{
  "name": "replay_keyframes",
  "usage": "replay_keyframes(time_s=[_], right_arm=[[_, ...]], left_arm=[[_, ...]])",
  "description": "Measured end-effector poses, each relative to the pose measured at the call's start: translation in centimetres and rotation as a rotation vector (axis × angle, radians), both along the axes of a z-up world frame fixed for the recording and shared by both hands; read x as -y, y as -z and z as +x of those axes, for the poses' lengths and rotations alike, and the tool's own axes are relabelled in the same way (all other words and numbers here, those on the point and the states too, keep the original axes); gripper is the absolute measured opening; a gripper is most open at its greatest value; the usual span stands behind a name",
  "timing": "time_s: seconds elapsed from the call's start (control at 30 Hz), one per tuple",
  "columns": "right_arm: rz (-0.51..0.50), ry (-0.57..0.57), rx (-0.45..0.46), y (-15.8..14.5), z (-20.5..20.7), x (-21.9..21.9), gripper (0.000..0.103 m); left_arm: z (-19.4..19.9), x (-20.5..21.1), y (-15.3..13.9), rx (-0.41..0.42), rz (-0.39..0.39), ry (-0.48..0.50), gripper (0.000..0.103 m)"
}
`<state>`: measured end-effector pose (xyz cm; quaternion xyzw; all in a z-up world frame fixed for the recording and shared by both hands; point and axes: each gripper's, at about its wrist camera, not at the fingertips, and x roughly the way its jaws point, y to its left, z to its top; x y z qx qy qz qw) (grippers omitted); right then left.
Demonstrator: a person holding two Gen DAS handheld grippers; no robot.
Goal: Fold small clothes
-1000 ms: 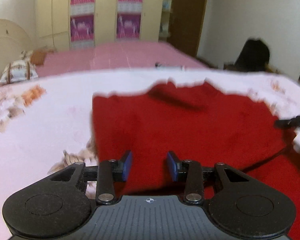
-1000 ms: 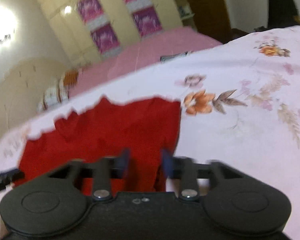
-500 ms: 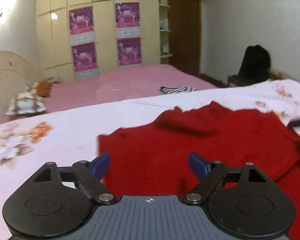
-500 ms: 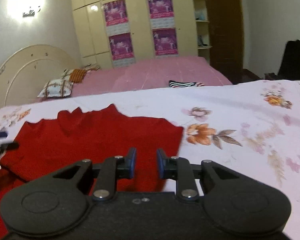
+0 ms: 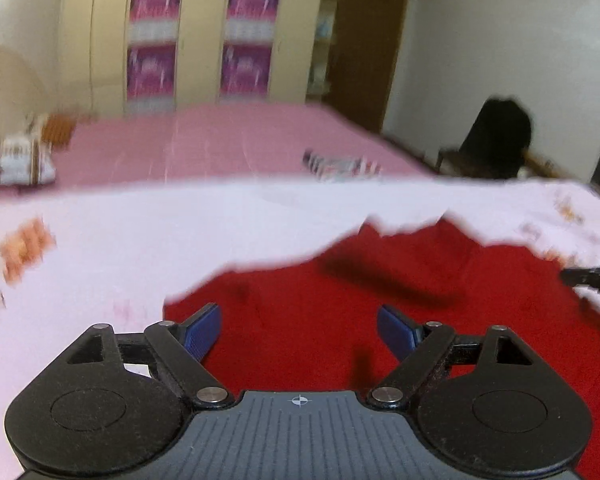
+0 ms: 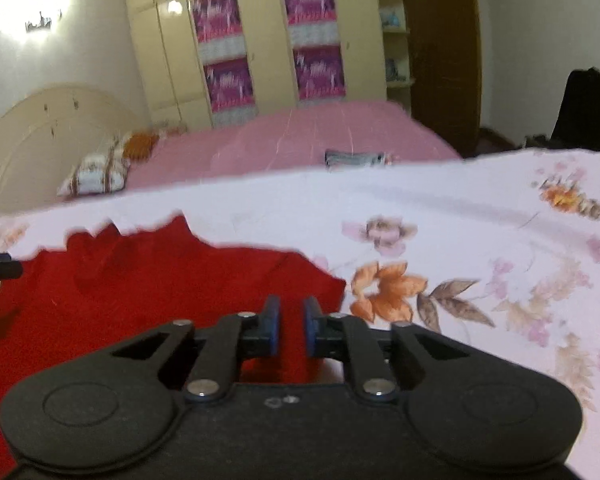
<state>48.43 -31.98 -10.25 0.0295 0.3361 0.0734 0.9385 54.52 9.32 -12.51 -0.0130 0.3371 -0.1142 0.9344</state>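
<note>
A red garment [image 5: 380,312] lies spread on the white floral bedsheet [image 5: 120,248]. My left gripper [image 5: 299,334] is wide open above the garment's near left part, holding nothing. The right gripper's tip [image 5: 592,276] shows at the right edge of this view. In the right wrist view the red garment [image 6: 140,300] lies to the left. My right gripper [image 6: 288,330] hovers over its right edge with a narrow gap between its blue pads, nothing between them. The left gripper's tip [image 6: 0,268] shows at the left edge.
A pink bed [image 6: 300,140] lies behind with a striped folded cloth [image 6: 356,159] and pillows [image 6: 96,176]. A wardrobe with purple posters [image 6: 268,40] stands at the back. A dark chair [image 5: 496,140] stands at the right by the wall.
My left gripper opened wide from a narrow gap and tilted down toward the garment. My right gripper stayed nearly closed and shifted slightly over the garment's right edge.
</note>
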Motion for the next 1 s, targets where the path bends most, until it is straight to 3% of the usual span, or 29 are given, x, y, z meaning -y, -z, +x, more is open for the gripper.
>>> replay_keyframes(time_s=[0.1,0.17,0.2,0.23,0.27,0.3,0.33,0.4,0.53,0.67,0.73,0.8,0.9,1.0], right_arm=[[-0.028,0.014,-0.001,0.6,0.3,0.4,0.003],[-0.039,0.026,0.047,-0.4,-0.4,0.3,0.028],[-0.029,0.021,0.08,-0.8,-0.8,0.4,0.028],[-0.017,0.012,0.089,-0.9,-0.8,0.3,0.026],[-0.031,0.006,0.062,-0.4,-0.3,0.1,0.019],[-0.079,0.013,-0.015,0.8,0.7,-0.3,0.02],[-0.094,0.018,-0.007,1.2,0.7,-0.3,0.024],[-0.074,0.037,-0.017,0.1,-0.1,-0.3,0.022],[-0.037,-0.045,0.073,-2.8,-5.8,-1.6,0.023],[-0.108,-0.179,0.038,-1.7,-9.8,-4.3,0.019],[-0.208,-0.217,0.025,0.0,-10.8,-5.2,0.019],[-0.28,-0.218,0.068,0.2,-11.9,-5.8,0.019],[-0.237,-0.188,0.131,-1.7,-12.2,-6.8,0.024],[-0.211,-0.225,0.127,-2.0,-11.8,-9.4,0.026]], left_arm=[[-0.6,-0.2,-0.2,0.026,0.044,0.004,0.084],[-1.5,-0.3,-0.9,0.067,0.004,-0.003,0.084],[-1.5,-0.3,-0.7,0.057,0.002,-0.013,0.084],[-0.9,0.2,0.0,0.007,0.048,-0.019,0.084],[-0.3,0.8,0.5,0.008,0.107,-0.013,0.084],[-0.3,1.6,0.7,0.031,0.156,-0.002,0.084],[-0.2,2.0,0.3,0.03,0.176,-0.013,0.084],[-1.6,2.2,-1.3,0.082,0.133,-0.026,0.084],[-6.0,2.6,-2.5,0.111,0.074,0.01,0.084],[-8.2,3.7,0.2,0.02,0.129,0.033,0.084],[-9.4,3.9,0.4,0.062,0.17,0.027,0.084],[-10.1,3.9,-0.6,0.068,0.18,0.0,0.084],[-10.9,5.2,-1.8,0.103,0.149,0.027,0.084],[-10.8,7.9,-1.1,0.084,0.194,0.05,0.084]])
